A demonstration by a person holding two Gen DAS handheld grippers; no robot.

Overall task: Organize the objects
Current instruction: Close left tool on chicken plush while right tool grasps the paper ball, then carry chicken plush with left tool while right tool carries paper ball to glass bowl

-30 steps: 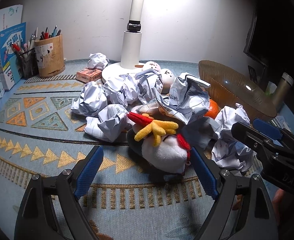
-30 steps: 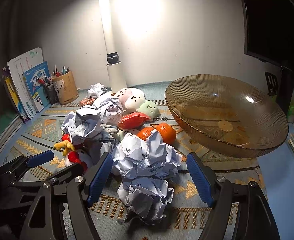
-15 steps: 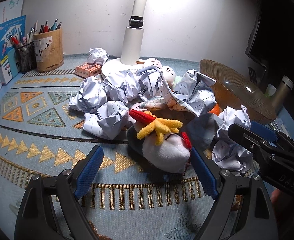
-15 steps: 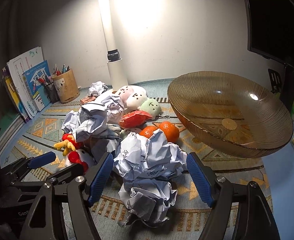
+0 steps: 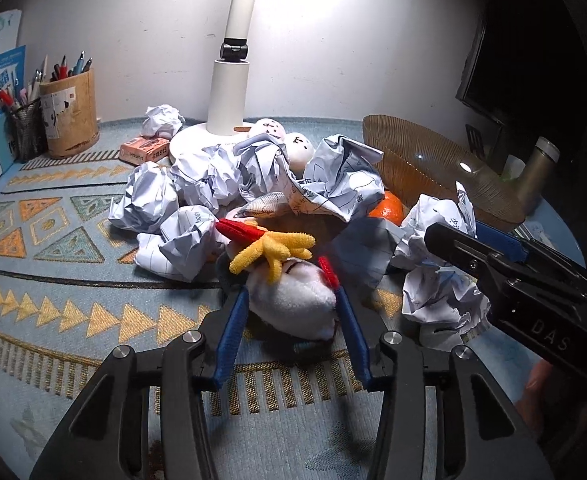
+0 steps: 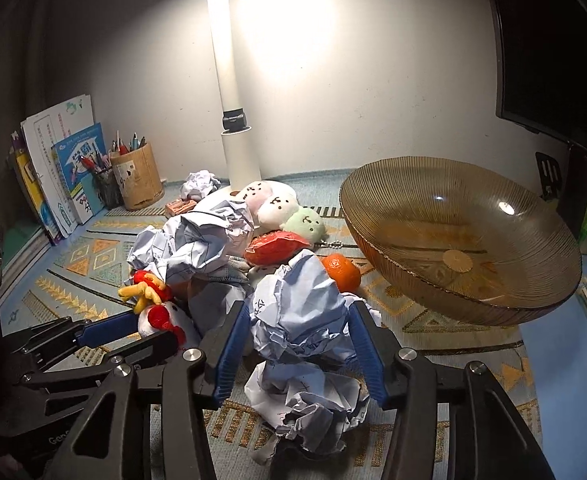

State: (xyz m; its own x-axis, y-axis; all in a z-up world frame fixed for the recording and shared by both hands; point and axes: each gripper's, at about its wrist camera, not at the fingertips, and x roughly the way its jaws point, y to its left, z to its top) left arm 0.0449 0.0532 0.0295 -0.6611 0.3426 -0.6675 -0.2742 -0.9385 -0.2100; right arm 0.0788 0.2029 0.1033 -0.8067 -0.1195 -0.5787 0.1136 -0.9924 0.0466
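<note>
A pile of crumpled paper balls, plush toys and an orange [image 6: 340,272] lies on the patterned mat. My left gripper [image 5: 291,280] is shut on a white plush chicken [image 5: 293,298] with yellow feet and red comb; it also shows in the right wrist view [image 6: 165,316]. My right gripper [image 6: 299,308] is shut on a crumpled paper ball [image 6: 297,312], with another paper ball [image 6: 309,404] below it. An amber ribbed glass bowl [image 6: 525,300] stands to the right, tilted, with nothing in it.
A white lamp post [image 6: 235,148] and its base stand behind the pile. A wooden pen holder [image 5: 71,118], a mesh pen cup and books are at the far left. A small pink box [image 5: 145,150] lies near the lamp base. A bottle [image 5: 535,172] stands behind the bowl.
Both grippers have closed: the left one onto the plush chicken, the right one onto the crumpled paper ball. Both were wide open around these half a second ago.
</note>
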